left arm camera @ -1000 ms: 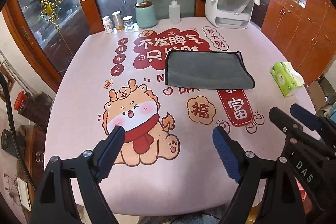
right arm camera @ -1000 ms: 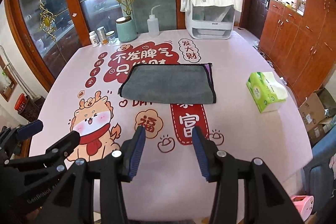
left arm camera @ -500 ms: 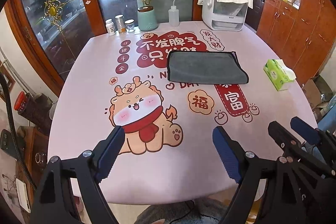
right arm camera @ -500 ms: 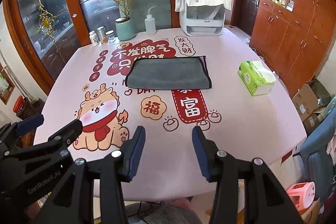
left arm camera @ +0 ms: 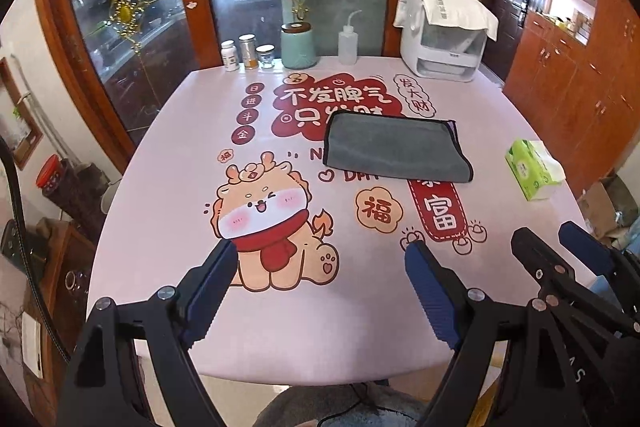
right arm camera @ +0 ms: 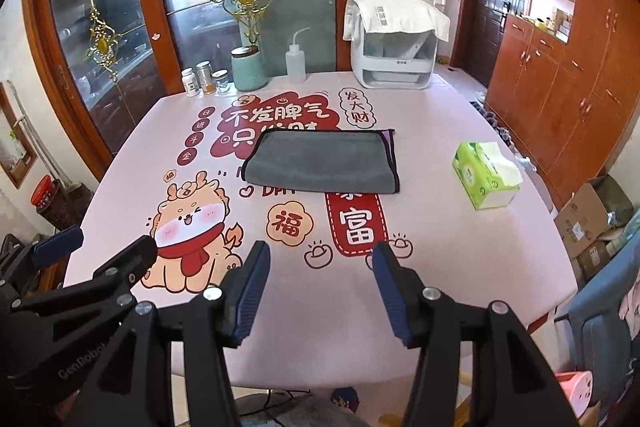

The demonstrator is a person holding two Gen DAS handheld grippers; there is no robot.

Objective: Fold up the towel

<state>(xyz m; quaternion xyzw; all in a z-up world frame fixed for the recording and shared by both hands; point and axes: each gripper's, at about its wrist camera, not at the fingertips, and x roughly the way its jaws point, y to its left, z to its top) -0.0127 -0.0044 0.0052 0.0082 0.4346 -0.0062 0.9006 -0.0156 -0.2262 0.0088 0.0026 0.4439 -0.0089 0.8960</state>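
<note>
Presently I hold left claw and right claw spread, empty, low in frame; towel lies well apart mid-frame: a shallow pinch risks catching one layer only.

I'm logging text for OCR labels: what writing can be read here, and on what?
"福": tablecloth badge.
"富": red banner.
"发大财": white bubble.
"不发脾气": red cloud; its lower line is hidden by the towel.
"日进斗金": red dots.
"GenRobo": left claw.
Jars, tissue box, white bin: too small.
</note>
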